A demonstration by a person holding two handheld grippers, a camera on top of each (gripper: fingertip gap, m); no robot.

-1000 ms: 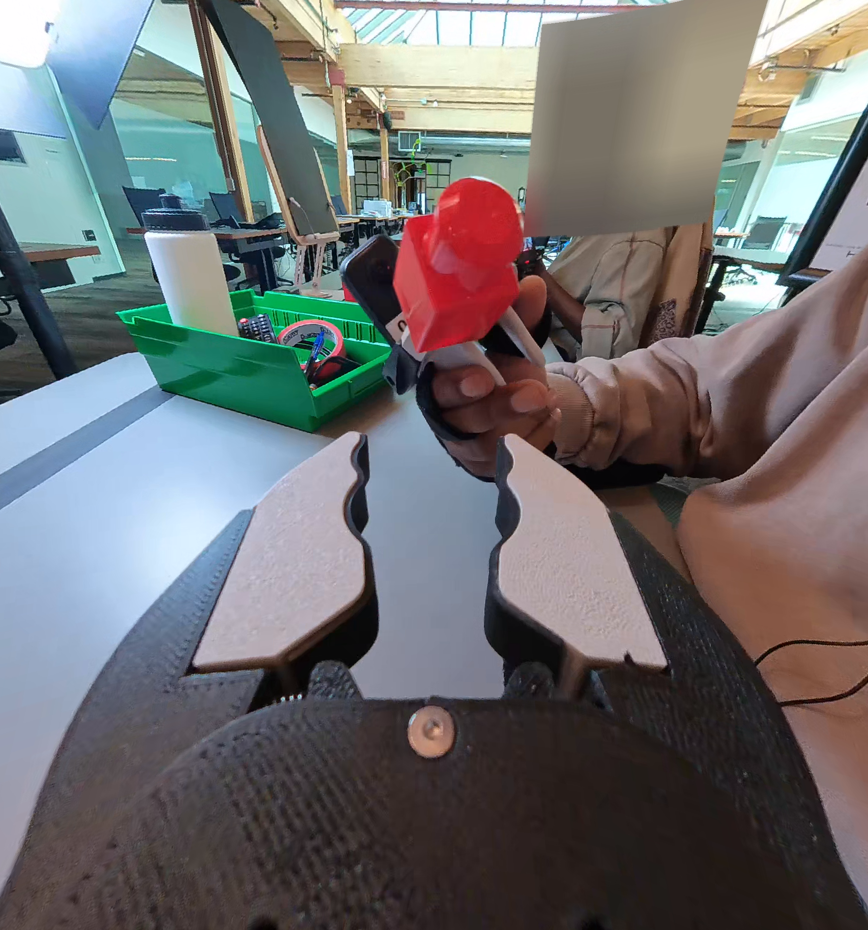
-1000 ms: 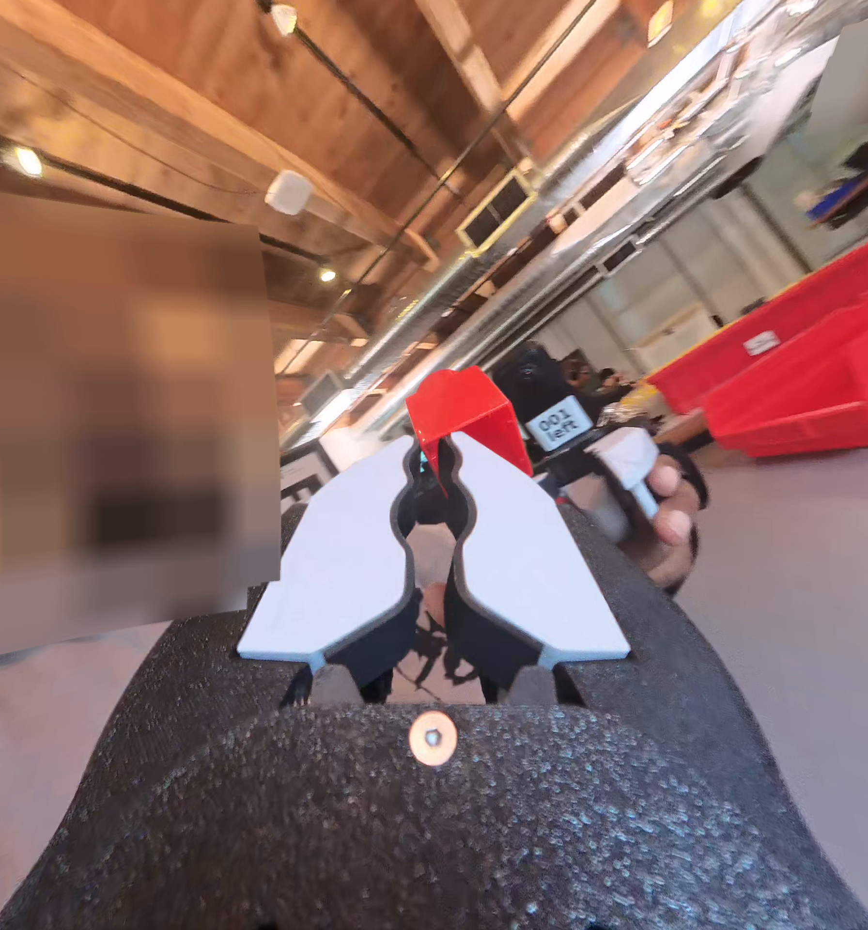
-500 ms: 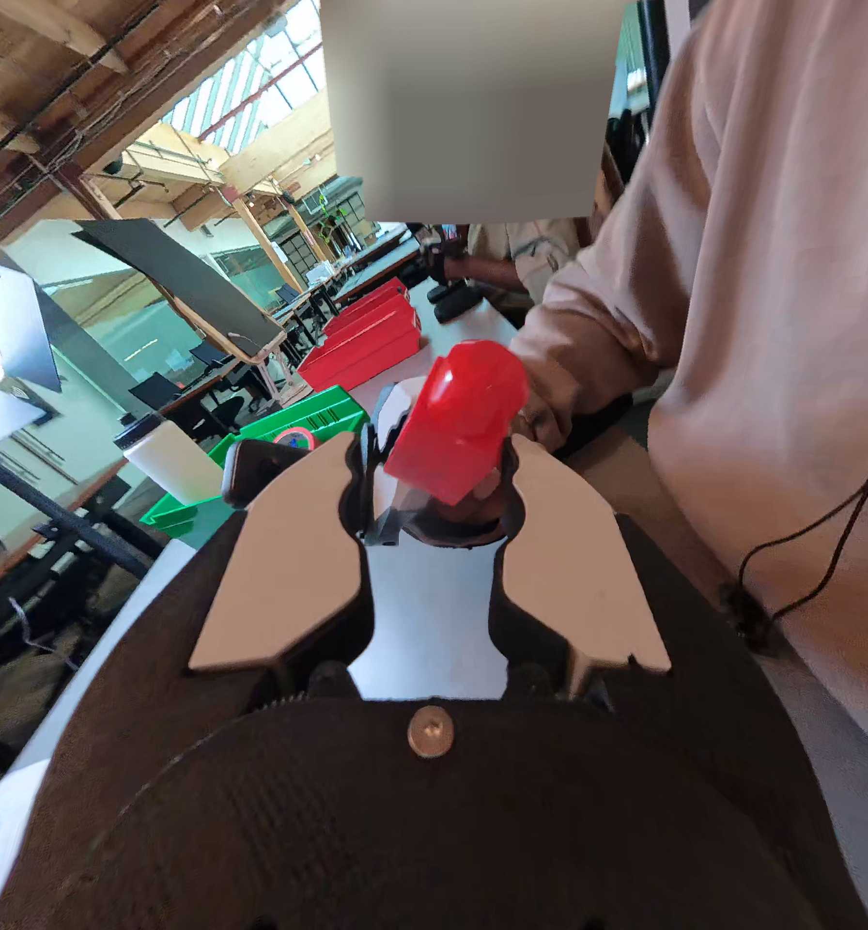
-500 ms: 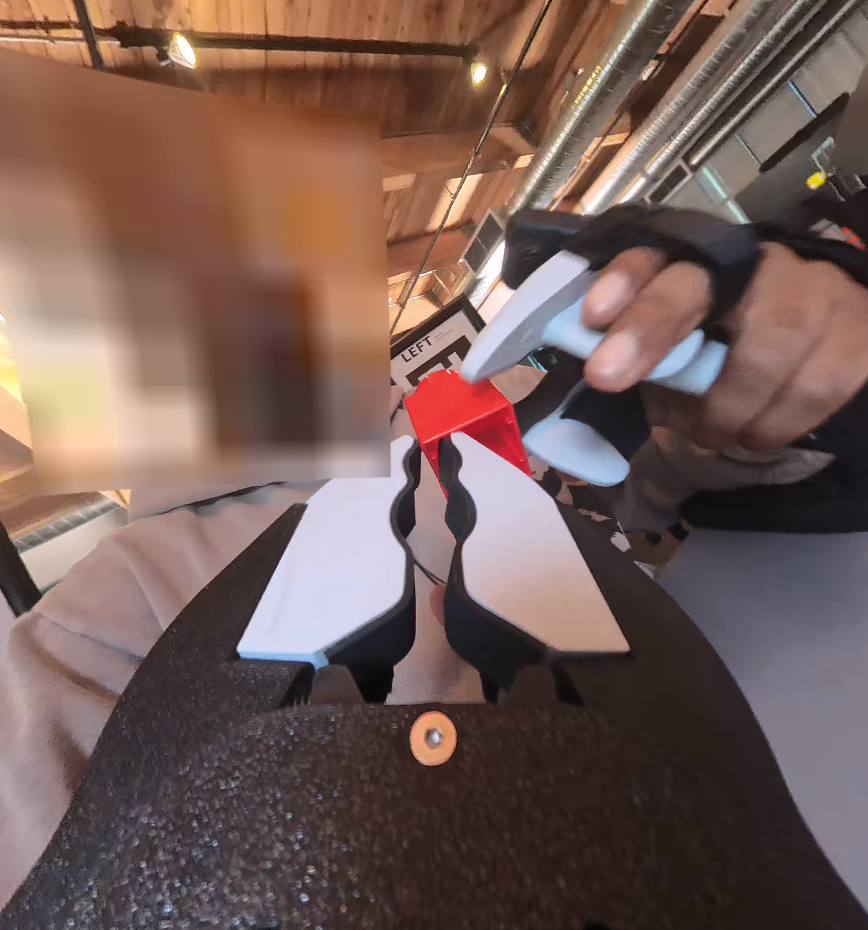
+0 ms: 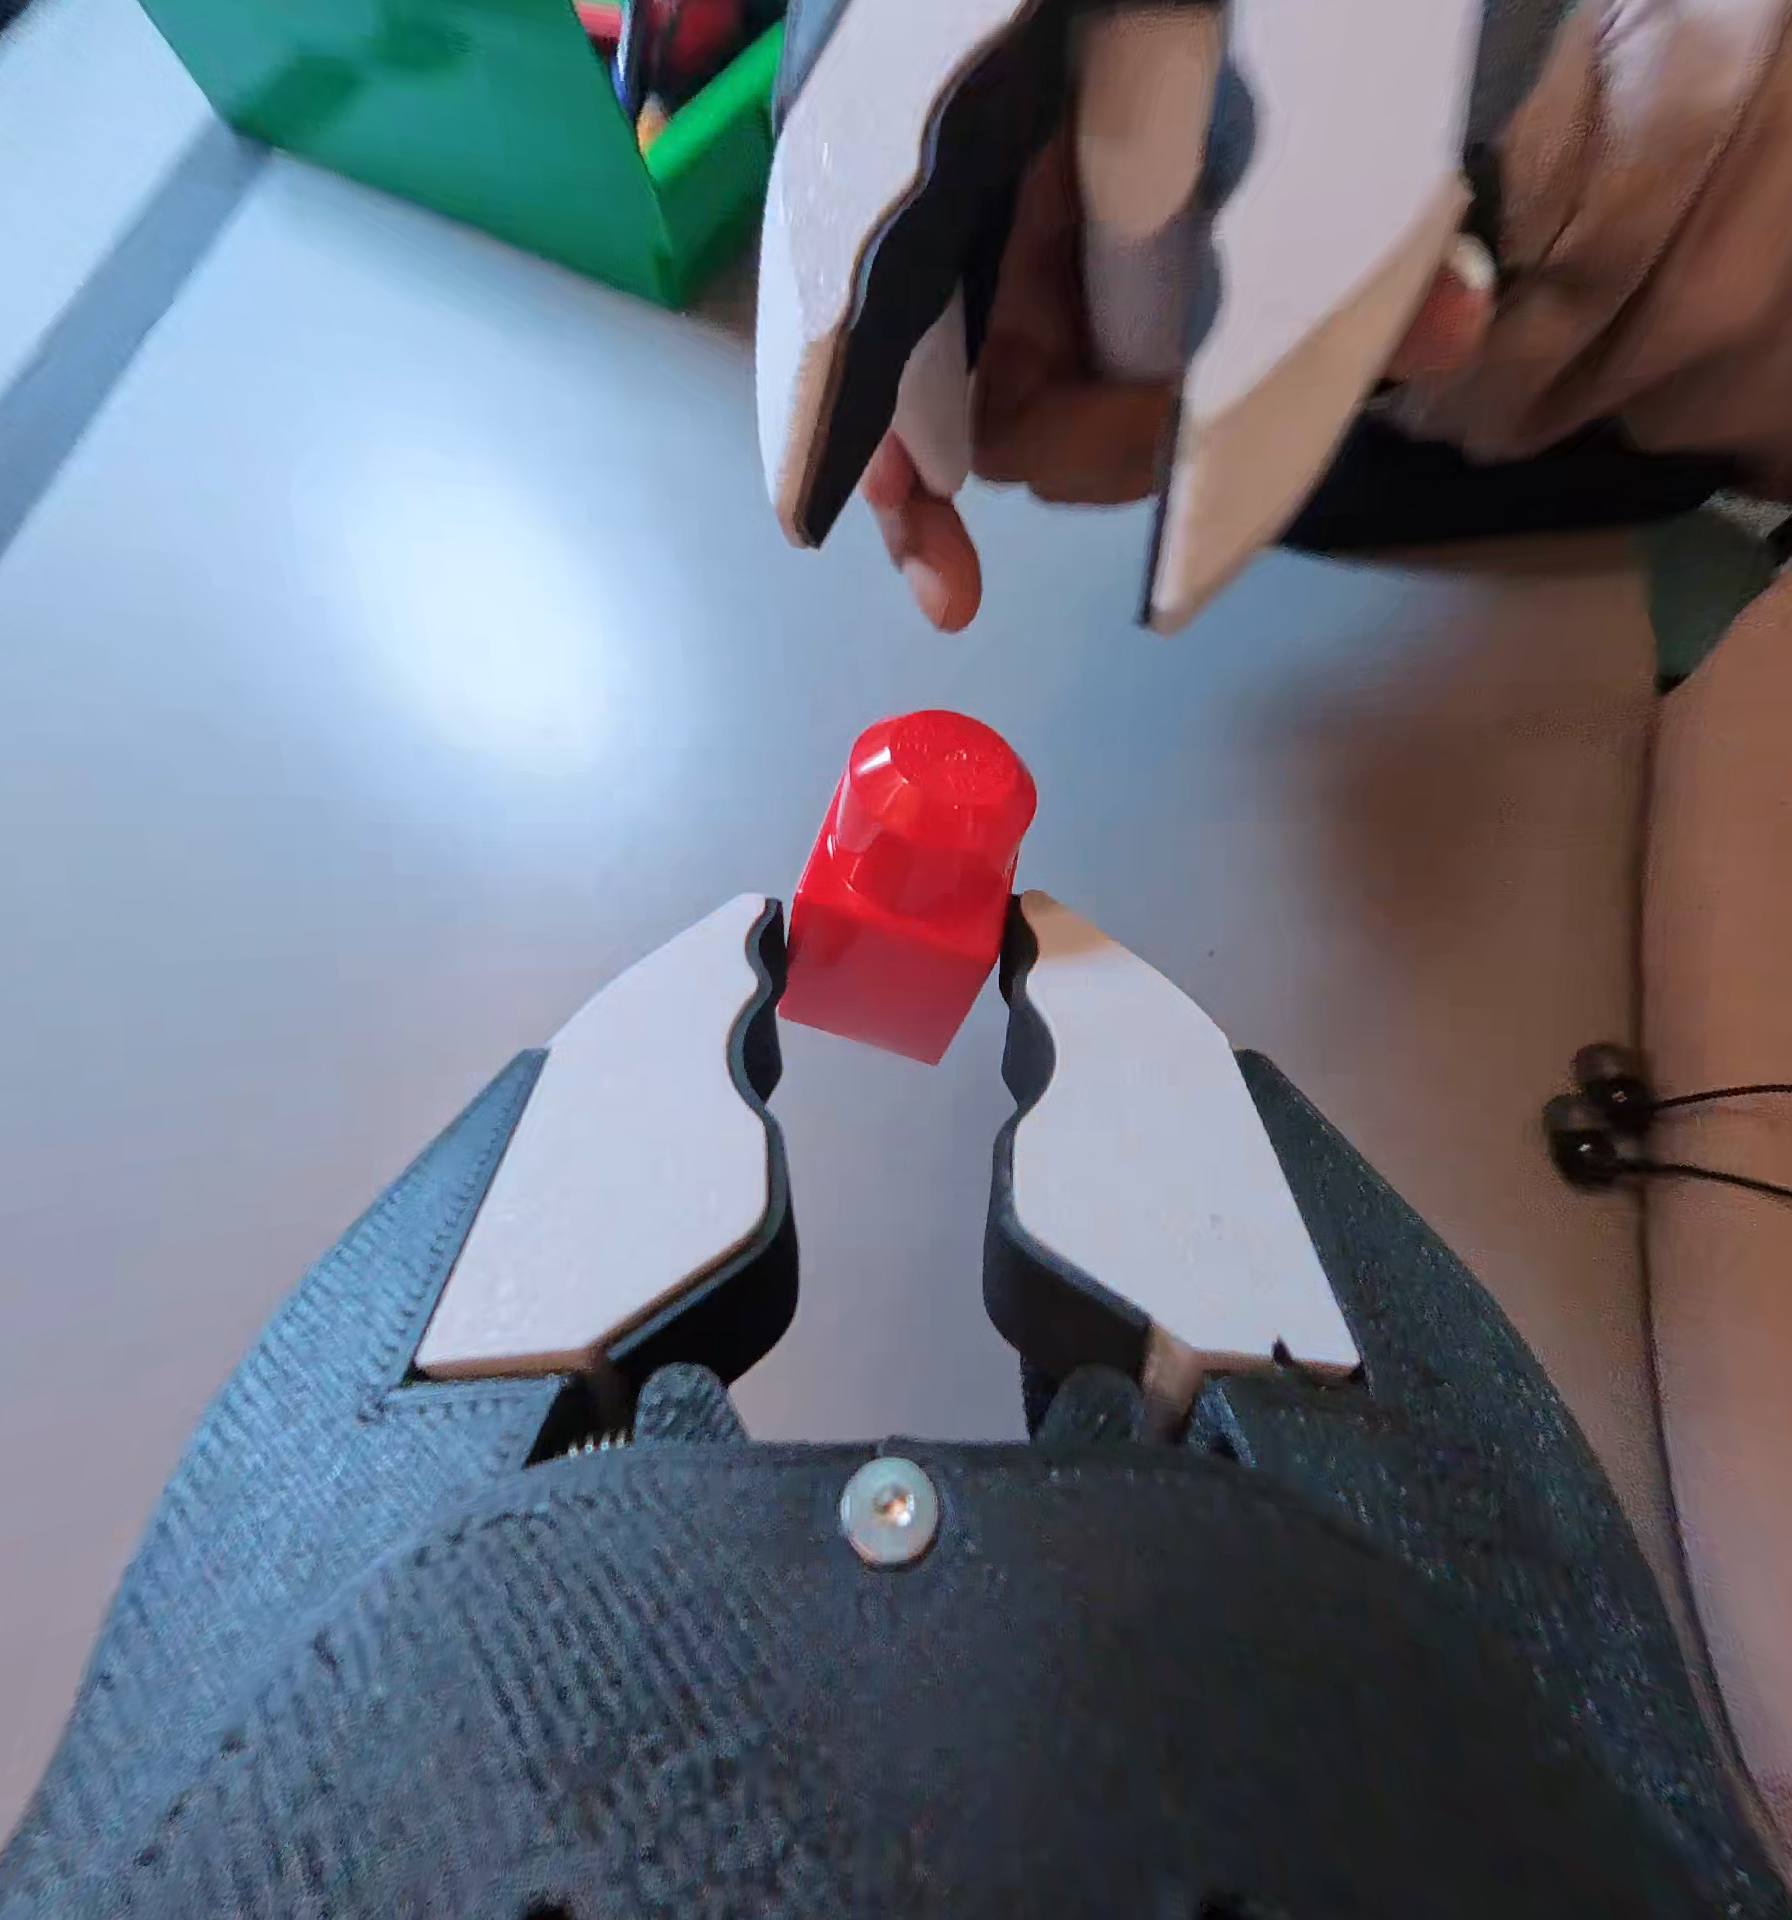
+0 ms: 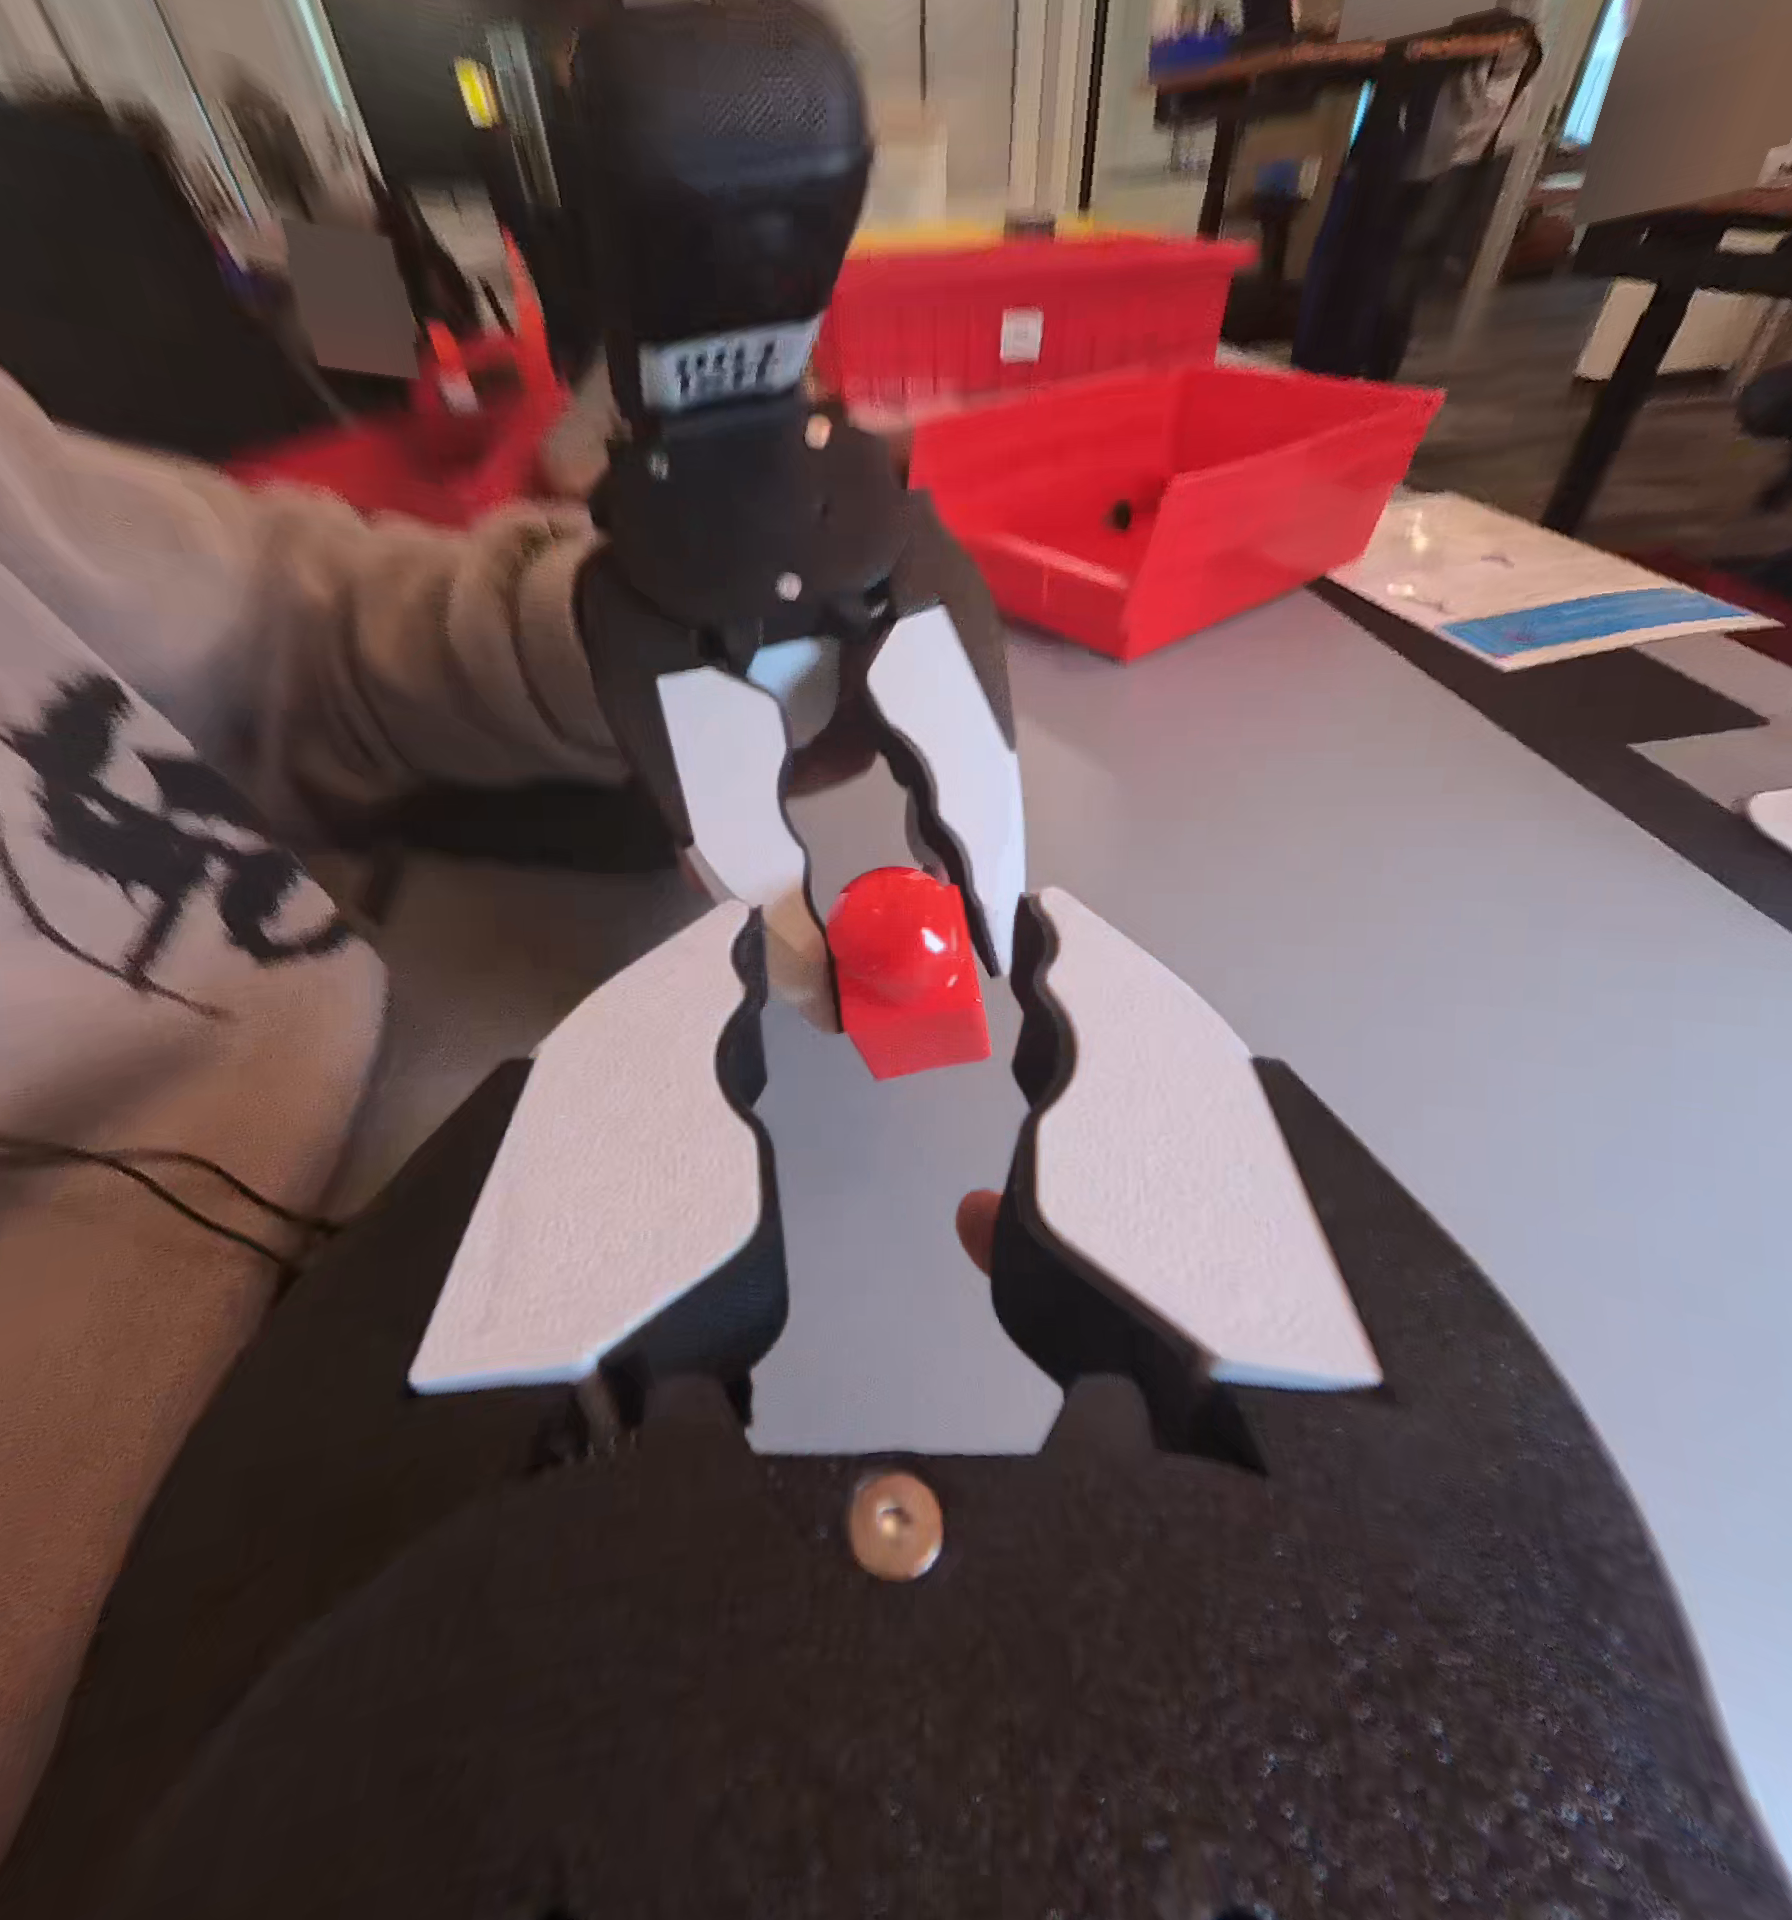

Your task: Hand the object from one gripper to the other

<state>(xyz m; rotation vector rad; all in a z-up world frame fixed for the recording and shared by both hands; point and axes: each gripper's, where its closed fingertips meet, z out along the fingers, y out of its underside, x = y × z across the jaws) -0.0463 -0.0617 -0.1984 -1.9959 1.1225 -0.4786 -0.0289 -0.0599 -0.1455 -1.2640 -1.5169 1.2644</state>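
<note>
Red block (image 5: 897,914) held between the tips of the left gripper (image 5: 892,914), jaws clenched on its square base, round stud pointing away, above the grey table (image 5: 352,623). Right gripper (image 5: 975,582) just beyond the block, jaws spread wide and empty, not touching it; blurred in the left wrist view. From the right wrist view, same block (image 6: 907,977) seen between the spread fingers of the right gripper (image 6: 887,914), gripped from the far side by the left gripper (image 6: 897,935).

Step in hand, as a judgement: handover apparently complete, block now with the left gripper, right gripper let go. Next move likely calls for drawing the right gripper clear without brushing the block, keeping the left grip firm.

Containers: green bin (image 5: 476,114) beyond the block, small items inside, too cropped to name. Red bin (image 6: 1183,499) beyond the block, looking empty apart from a dark spot; another red bin (image 6: 1027,301) behind it, contents hidden.
</note>
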